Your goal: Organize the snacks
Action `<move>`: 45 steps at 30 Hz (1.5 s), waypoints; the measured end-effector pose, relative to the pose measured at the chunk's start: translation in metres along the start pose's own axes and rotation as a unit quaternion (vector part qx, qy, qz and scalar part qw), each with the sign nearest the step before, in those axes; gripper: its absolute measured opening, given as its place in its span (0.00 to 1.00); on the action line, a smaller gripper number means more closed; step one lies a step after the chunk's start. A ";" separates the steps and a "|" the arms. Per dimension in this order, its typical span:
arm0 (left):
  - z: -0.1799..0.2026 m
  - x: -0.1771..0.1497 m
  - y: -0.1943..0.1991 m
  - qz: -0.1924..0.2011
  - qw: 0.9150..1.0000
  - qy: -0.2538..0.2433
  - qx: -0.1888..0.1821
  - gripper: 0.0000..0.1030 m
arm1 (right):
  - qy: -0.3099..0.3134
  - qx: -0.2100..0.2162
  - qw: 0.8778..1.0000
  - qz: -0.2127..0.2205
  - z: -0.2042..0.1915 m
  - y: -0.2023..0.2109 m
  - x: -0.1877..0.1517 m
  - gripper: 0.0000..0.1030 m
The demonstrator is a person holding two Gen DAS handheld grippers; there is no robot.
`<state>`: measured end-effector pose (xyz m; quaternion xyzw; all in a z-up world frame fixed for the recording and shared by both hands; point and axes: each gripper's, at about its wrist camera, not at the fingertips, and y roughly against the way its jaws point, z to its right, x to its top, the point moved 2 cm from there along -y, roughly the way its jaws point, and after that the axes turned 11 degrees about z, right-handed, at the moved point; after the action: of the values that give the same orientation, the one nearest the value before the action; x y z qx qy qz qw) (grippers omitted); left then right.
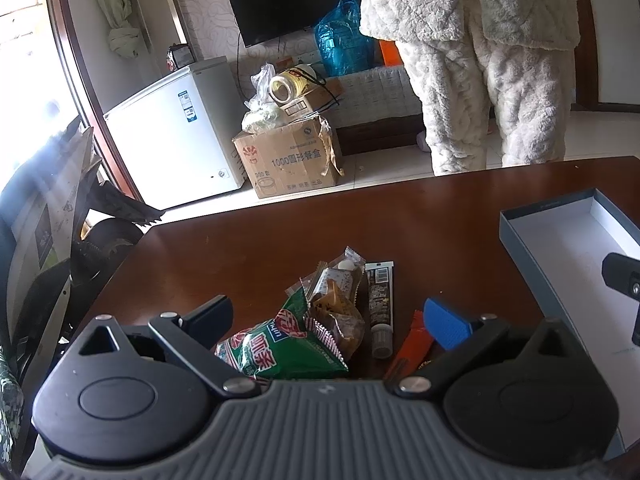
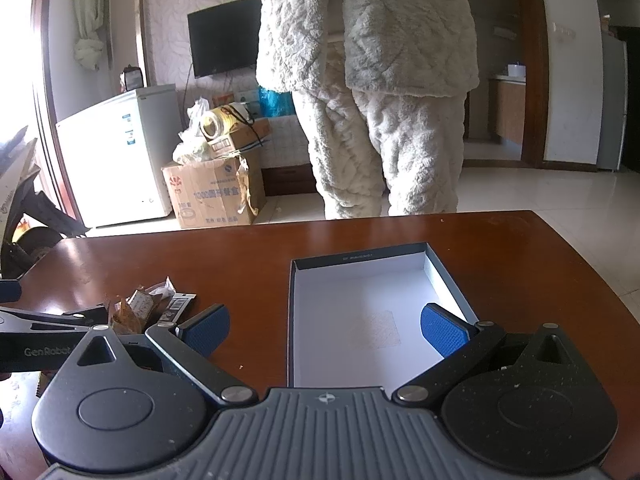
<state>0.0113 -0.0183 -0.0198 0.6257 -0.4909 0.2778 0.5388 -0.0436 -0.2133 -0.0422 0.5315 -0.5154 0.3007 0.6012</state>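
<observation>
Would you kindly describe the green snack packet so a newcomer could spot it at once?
On the brown table, left of the open box, lies a heap of snacks. The green packet is its nearest piece, between the left claw fingers. It alone is green with red lettering; its neighbours are brown, black or orange.

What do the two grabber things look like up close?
Both look alike. The left gripper and right gripper each have a ribbed grey body, two round black hubs, silver rivets and black arms tipped with bumpy blue pads. One side reads "GenRobot".
</observation>
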 end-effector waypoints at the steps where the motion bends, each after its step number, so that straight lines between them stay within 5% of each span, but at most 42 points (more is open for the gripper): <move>1: 0.000 0.000 0.000 0.000 1.000 0.000 -0.001 1.00 | 0.000 0.002 1.000 -0.001 0.000 0.000 0.000 1.00; 19: -0.017 -0.005 0.001 0.005 1.000 0.005 0.002 1.00 | -0.010 0.015 1.000 0.021 -0.003 0.010 0.012 1.00; 28: -0.046 -0.009 0.005 0.009 1.000 0.016 0.000 0.97 | 0.012 0.033 0.999 0.017 -0.038 0.017 0.013 1.00; 40: -0.097 -0.066 0.002 -0.036 0.999 0.020 -0.027 0.97 | 0.061 0.094 0.994 -0.017 -0.098 0.025 -0.022 1.00; 45: -0.098 -0.093 -0.002 -0.070 0.995 0.045 -0.050 0.92 | 0.096 0.111 0.988 -0.047 -0.117 0.024 -0.042 0.86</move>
<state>-0.0033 0.1035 -0.0757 0.6175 -0.4346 0.2426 0.6091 -0.0427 -0.0878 -0.0627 0.5873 -0.3932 0.3770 0.5987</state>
